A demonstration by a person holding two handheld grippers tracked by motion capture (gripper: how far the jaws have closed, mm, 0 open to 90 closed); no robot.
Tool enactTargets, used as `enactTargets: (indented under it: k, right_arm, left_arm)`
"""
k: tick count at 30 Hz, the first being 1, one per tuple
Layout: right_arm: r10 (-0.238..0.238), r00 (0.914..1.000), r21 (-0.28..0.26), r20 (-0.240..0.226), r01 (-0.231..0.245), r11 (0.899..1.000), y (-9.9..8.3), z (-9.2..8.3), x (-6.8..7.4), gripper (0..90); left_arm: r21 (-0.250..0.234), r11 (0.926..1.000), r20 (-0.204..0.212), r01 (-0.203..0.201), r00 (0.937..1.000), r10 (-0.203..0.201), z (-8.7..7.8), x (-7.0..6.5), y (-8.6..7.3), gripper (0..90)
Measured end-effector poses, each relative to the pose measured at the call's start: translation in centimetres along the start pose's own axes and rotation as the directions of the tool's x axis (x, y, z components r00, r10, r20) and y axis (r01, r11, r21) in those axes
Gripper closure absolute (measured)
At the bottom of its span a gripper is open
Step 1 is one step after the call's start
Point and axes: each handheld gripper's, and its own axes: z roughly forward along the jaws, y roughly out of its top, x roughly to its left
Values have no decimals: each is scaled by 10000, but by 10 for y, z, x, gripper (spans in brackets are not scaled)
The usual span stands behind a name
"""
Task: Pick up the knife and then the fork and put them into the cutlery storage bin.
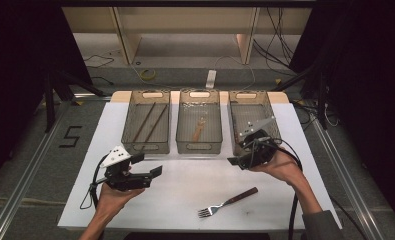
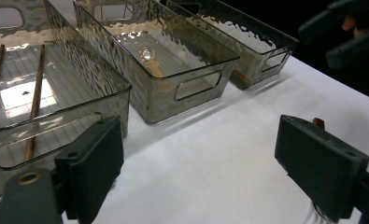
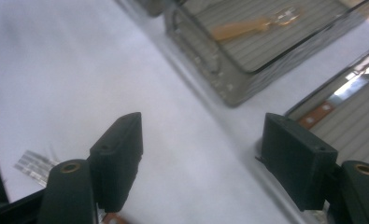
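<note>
A fork with a dark wooden handle lies on the white table, near its front edge and right of centre. My left gripper hovers open over the table's left front, its jaws wide apart with nothing between them. The fork's tines peek out under one of its jaws. My right gripper is at the front end of the right bin, a little above the table. It is open too, with bare table between its jaws. Fork tines show at the left of that view.
Three clear bins stand side by side at the back. The left bin holds two chopsticks, the middle bin a wooden-handled spoon. A brown-handled utensil lies in the right bin. Floor and cables lie beyond the table.
</note>
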Motion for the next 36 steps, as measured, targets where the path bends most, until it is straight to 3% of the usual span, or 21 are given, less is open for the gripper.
enactTargets:
  k: [11,24,36]
  right_arm:
    - [-330,9976,555,-615,365,9978,-26,15,25,292]
    - [-530,9930,1179,-1051,654,9909,-47,24,37,281]
    - [-810,9898,1938,-1175,1028,9756,-55,34,45,279]
  left_arm:
    - [-11,10000,-4,-47,10000,47,0,-1,0,146]
    - [-51,9999,-61,-93,9999,93,-1,-1,0,144]
    - [-2,9999,-32,-128,9999,128,-1,-2,0,143]
